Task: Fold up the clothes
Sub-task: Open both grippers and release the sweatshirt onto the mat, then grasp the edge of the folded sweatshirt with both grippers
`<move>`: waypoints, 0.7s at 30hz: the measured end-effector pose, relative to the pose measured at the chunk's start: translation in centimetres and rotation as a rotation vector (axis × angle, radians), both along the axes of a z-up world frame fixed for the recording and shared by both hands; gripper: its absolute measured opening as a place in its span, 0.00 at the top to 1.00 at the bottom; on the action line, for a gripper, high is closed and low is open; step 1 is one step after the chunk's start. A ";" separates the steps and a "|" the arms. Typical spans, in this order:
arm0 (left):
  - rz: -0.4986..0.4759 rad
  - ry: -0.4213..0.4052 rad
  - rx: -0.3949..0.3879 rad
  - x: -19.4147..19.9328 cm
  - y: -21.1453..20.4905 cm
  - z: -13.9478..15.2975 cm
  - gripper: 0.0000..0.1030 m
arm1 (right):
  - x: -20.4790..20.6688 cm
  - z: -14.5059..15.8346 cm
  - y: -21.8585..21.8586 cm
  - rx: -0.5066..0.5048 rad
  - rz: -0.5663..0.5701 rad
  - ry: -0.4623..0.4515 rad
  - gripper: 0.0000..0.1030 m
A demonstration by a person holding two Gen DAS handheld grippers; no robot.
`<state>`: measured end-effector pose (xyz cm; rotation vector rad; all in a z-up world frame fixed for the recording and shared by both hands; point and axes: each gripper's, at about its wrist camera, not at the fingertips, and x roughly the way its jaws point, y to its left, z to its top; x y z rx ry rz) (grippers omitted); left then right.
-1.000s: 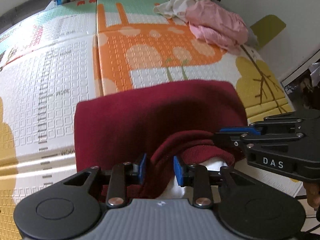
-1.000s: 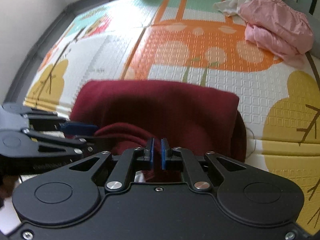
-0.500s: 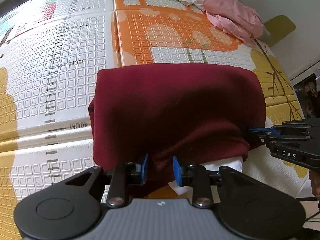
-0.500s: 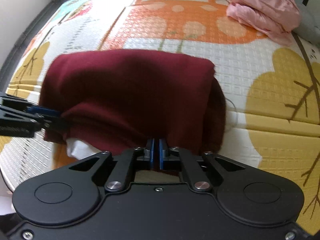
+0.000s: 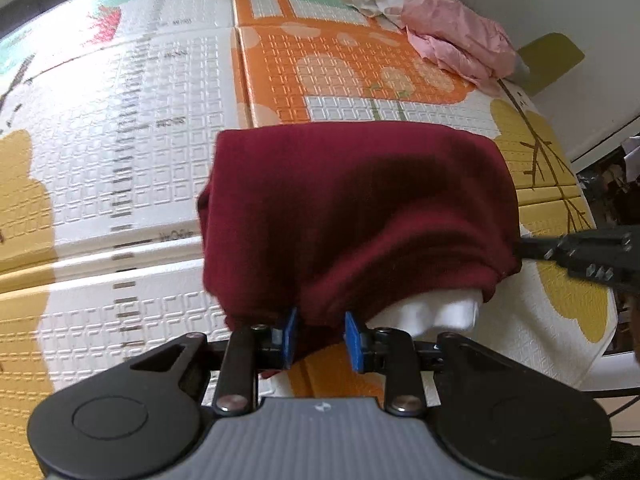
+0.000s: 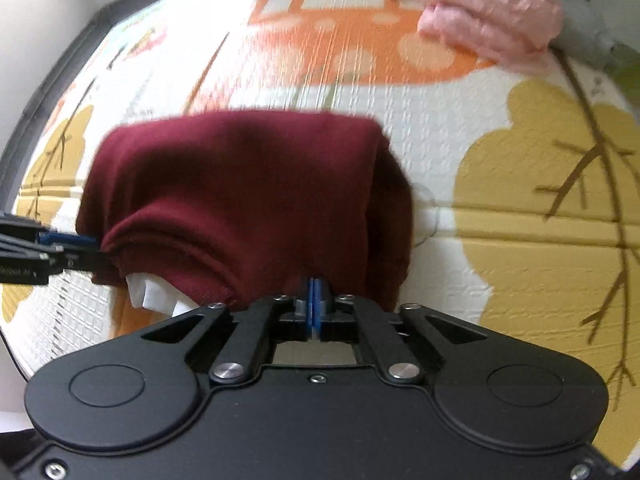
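The maroon garment lies folded on the play mat, with the pink clothes at 1 o'clock. It looks soft, knitted and limp, so its near hem is the best hold. The left gripper stands partly open around this hem; the right gripper is pinched closed on it.

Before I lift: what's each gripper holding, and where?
Right gripper is shut on the maroon garment's near edge. Left gripper has jaws apart around a bunch of that same edge, not clamped.

No print on the play mat or grippers is legible.
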<state>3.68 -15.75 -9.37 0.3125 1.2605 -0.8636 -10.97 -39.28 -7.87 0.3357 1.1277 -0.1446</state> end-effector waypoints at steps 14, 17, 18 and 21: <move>0.109 -0.112 -0.211 2.7 -2.7 8.0 0.70 | 3.6 7.5 0.3 0.041 -0.024 -0.235 0.98; 0.137 -0.094 -0.242 3.4 -4.2 7.8 0.70 | 5.2 7.6 1.1 0.063 -0.019 -0.254 0.98; 0.149 -0.087 -0.250 3.6 -4.7 7.6 0.70 | 5.6 7.4 1.3 0.071 -0.024 -0.254 0.98; 0.186 -0.054 -0.247 4.5 -5.9 6.2 0.71 | 6.6 6.1 1.3 0.115 -0.057 -0.248 0.98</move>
